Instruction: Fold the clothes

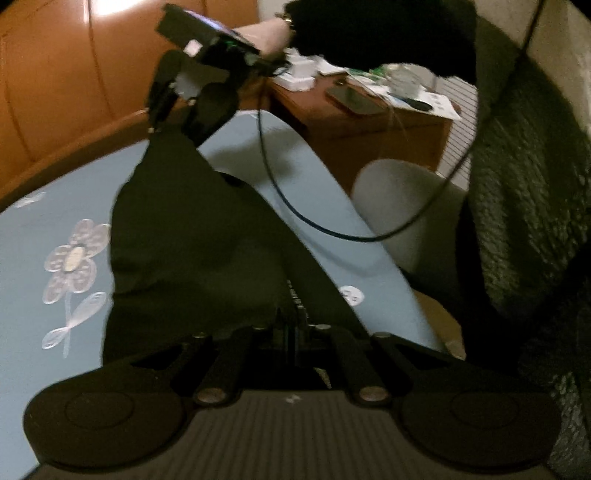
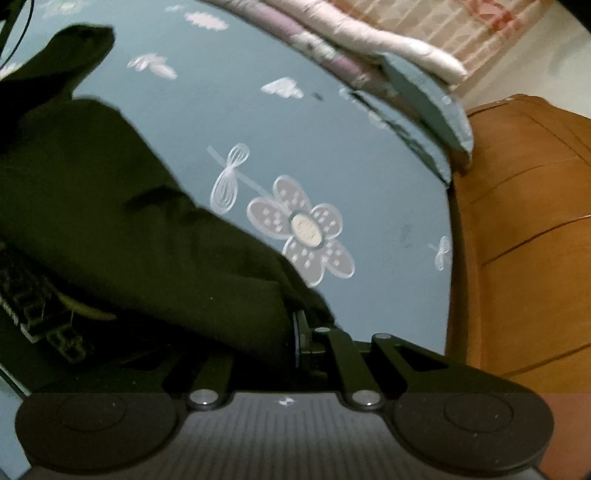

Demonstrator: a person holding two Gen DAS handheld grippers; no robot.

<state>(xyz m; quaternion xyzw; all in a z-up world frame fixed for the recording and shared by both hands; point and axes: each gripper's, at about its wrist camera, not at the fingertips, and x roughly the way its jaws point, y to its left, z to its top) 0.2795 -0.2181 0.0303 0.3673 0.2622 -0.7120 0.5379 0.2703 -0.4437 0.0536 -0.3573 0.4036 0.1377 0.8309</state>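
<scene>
Left wrist view shows the left gripper (image 1: 291,325) low over a blue sheet (image 1: 48,295), its jaws pinched together on a dark garment (image 1: 192,236) that rises as a taut sheet to the right gripper (image 1: 166,110), held higher near a wooden headboard (image 1: 74,74) by a hand (image 1: 266,35) in a black sleeve (image 1: 380,33). Right wrist view has that gripper clamped on a bunched edge of the cloth, which drapes left above the sheet's flower print (image 2: 303,229).

garment (image 1: 192,236): dark olive | bedsheet (image 2: 332,147): light blue, white flowers | headboard (image 2: 524,229): orange-brown
</scene>
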